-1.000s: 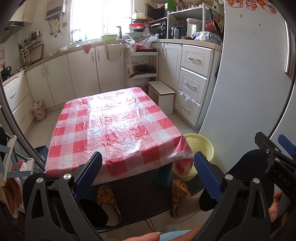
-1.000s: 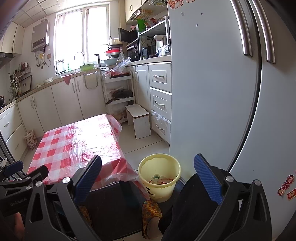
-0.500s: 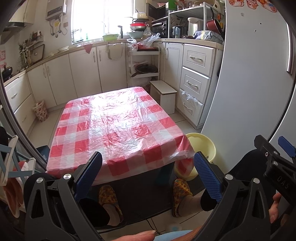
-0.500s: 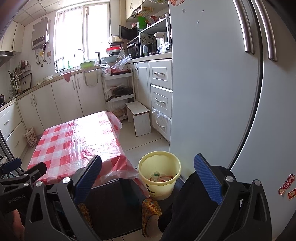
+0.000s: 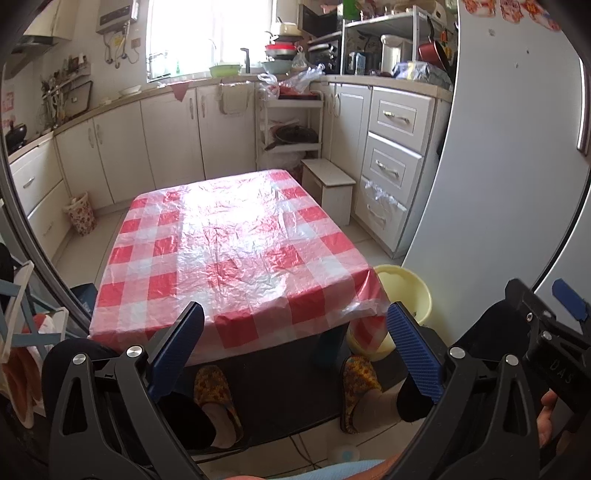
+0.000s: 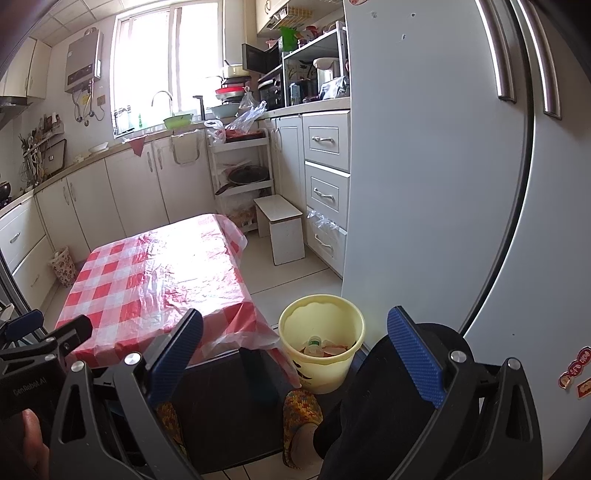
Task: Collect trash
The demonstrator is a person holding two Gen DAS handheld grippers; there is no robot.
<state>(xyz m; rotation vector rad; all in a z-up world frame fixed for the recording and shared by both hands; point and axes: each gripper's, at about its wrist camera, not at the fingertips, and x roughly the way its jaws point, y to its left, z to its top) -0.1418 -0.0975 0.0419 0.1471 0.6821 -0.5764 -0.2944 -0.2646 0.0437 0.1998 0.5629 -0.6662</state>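
Trash [image 6: 325, 349] lies half-hidden inside the yellow bin [image 6: 320, 325] beside the checked table [image 5: 236, 251], whose cloth corner overlaps it, while both the left gripper [image 5: 295, 347] and right gripper [image 6: 295, 350] gape empty.

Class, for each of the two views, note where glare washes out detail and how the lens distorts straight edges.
Left wrist view: window light blows out, and glare whitens the far half of the plastic tablecloth; the fridge edge bows. Right wrist view: the same glare on the cloth; fridge handles curve.
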